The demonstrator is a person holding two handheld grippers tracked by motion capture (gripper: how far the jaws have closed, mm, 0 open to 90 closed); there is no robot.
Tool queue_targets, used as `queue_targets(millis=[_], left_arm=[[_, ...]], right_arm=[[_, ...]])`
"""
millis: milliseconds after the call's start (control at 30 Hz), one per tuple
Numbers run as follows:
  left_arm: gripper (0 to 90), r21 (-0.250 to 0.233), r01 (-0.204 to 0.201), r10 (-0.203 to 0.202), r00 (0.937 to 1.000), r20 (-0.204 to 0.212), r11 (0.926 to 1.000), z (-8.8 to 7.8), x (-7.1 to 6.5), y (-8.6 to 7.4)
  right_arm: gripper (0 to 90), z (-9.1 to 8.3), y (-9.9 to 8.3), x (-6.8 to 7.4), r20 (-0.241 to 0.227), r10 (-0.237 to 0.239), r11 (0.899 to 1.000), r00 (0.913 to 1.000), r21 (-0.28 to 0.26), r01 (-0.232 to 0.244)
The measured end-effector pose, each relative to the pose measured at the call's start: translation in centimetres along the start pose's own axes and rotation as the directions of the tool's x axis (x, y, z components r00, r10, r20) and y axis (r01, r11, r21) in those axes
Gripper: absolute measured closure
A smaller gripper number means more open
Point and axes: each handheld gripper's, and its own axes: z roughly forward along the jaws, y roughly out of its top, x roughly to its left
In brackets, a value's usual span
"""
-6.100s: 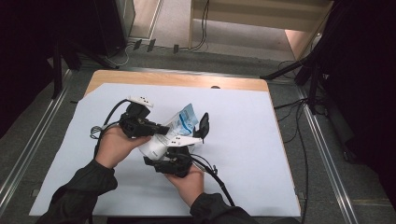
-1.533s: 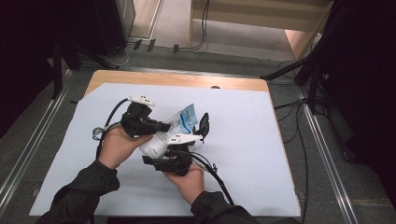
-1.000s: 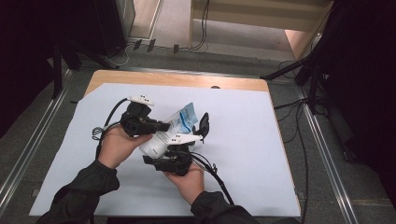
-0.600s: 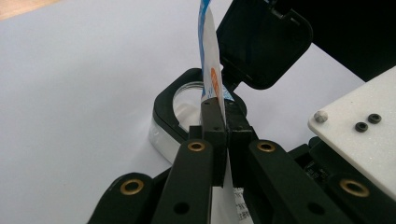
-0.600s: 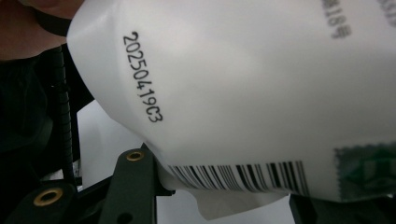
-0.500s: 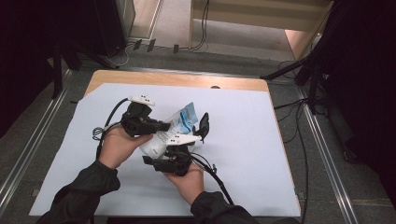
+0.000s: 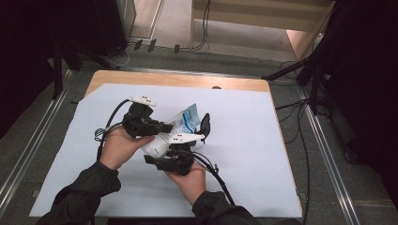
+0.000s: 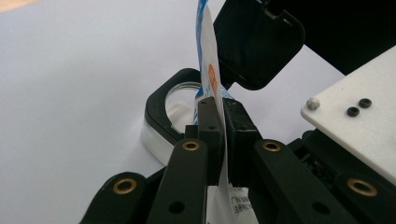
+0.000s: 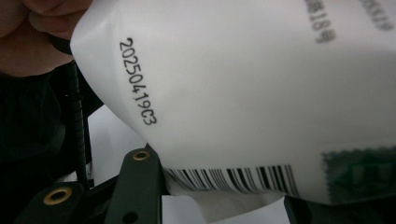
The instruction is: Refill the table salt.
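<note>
A wooden table (image 7: 155,78) draped in a pale blue-white sheet (image 7: 263,140) stands on grey carpet, flanked by floor rails, trailing cables and dark stands. Nothing has visibly shifted over the past six seconds: hands, grippers and packet sit as they did. Both forearms, in dark sleeves, reach in from the near edge and meet over the sheet's middle. The left gripper (image 7: 162,126), held in the left hand (image 7: 119,145) and pointing right, has its jaws pressed together on the thin blue-and-white top edge of a pouch (image 8: 208,70), beside a black flip-lid opening. The right gripper (image 7: 187,140), in the right hand (image 7: 187,178), cradles the pouch's white barcoded body between spread jaws; whether they bear on it cannot be told.
</note>
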Motion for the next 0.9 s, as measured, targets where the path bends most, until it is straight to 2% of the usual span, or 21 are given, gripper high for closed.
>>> queue_targets(millis=[233,400,533,700,900], left_arm=[[88.2,0.007,0.019,-0.020,0.9995,0.025,0.9998,-0.31,0.42,-0.11],[90.0,0.008,0.014,-0.015,0.9997,0.019,0.9999,-0.54,0.36,-0.01],[90.0,-0.004,0.011,-0.011,0.9999,0.004,0.9999,-0.54,0.21,0.08],[90.0,0.008,0.008,-0.008,1.0000,-0.006,0.9999,-0.36,0.25,0.06],[87.7,0.020,0.020,-0.020,0.9997,0.011,0.9996,-0.04,0.38,-0.03]], right_arm=[[61.3,0.05,0.02,0.08,-0.010,0.000,1.000,1.0000,0.001,0.000],[61.2,0.07,0.12,0.29,-0.017,-0.022,1.000,0.9996,0.009,0.022],[61.2,0.03,0.22,0.20,-0.023,-0.013,1.000,0.9996,0.005,0.013],[61.2,0.10,0.17,0.10,-0.022,-0.003,1.000,0.9998,0.005,0.003],[61.2,0.11,0.06,-0.16,-0.026,0.017,1.000,0.9995,0.005,-0.017]])
